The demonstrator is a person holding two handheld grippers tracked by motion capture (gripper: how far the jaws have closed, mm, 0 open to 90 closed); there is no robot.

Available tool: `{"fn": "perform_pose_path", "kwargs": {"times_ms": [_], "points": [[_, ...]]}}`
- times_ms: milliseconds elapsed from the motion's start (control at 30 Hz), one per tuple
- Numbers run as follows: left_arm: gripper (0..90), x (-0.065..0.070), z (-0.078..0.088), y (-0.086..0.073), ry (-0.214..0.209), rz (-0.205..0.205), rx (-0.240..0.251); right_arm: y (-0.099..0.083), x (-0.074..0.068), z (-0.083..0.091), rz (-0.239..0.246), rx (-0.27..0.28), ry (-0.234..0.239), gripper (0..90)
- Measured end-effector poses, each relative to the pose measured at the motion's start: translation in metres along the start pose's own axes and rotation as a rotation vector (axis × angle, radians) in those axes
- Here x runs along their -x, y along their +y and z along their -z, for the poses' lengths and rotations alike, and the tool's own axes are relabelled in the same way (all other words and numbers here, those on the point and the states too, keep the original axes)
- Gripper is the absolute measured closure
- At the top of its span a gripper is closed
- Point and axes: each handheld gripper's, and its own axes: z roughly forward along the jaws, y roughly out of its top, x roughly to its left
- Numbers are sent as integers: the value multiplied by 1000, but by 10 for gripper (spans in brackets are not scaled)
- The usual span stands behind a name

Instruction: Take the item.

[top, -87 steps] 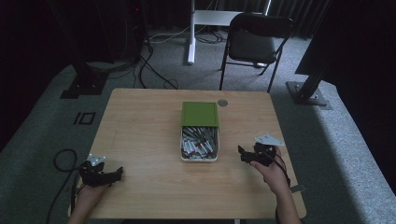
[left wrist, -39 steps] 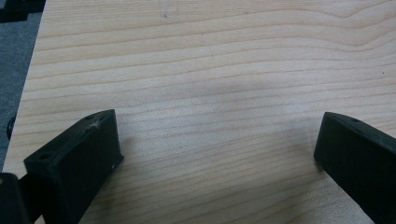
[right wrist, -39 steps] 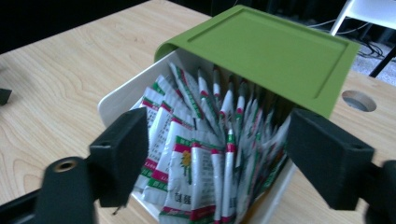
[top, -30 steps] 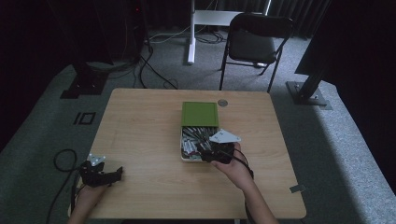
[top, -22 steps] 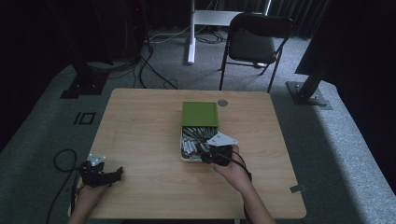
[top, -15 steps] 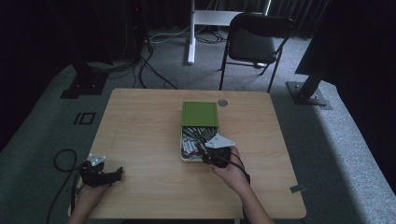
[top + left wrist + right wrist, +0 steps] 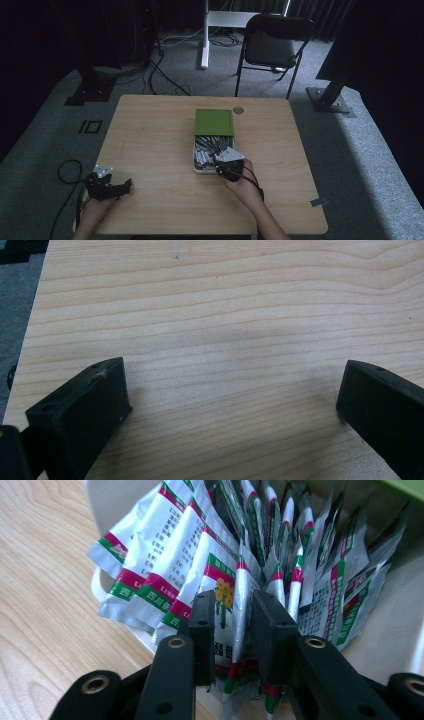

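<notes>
A white box (image 7: 194, 154) with its green lid (image 7: 214, 122) slid toward the far side sits mid-table, full of several silver sachets (image 7: 206, 147) printed in red and green. My right gripper (image 7: 225, 167) reaches into the near end of the box. In the right gripper view its jaws (image 7: 233, 605) are pressed onto one sachet (image 7: 225, 597) that stands on edge among the others. My left gripper (image 7: 120, 186) rests near the front left corner of the table. In the left gripper view it stands open (image 7: 235, 385) over bare wood with nothing between its fingers.
A small round grey disc (image 7: 238, 109) lies on the wooden table (image 7: 150, 130) just right of the lid's far corner. Behind the table stand a black folding chair (image 7: 272, 45) and a white post (image 7: 204, 35). Cables trail over the grey carpet.
My right gripper moved from the table's right side to the near end of the box, went in among the sachets and shut on one. The left gripper stayed still.
</notes>
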Motion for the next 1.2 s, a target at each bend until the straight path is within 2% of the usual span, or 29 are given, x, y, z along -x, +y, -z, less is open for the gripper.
{"fn": "perform_pose_path", "kwargs": {"times_ms": [200,300,433,633,933,1200], "points": [[13,0,0,0,0,0,0,-1,-3,-4,5,3,-48,752],[13,0,0,0,0,0,0,-2,-5,-6,6,2,-57,753],[13,0,0,0,0,0,0,-2,-10,-8,42,-7,-86,775],[13,0,0,0,0,0,0,-2,-9,-8,51,-11,-111,872],[13,0,0,0,0,0,0,2,-4,4,12,4,-81,895],[13,0,0,0,0,0,0,12,-1,20,-36,64,-25,896]]}}
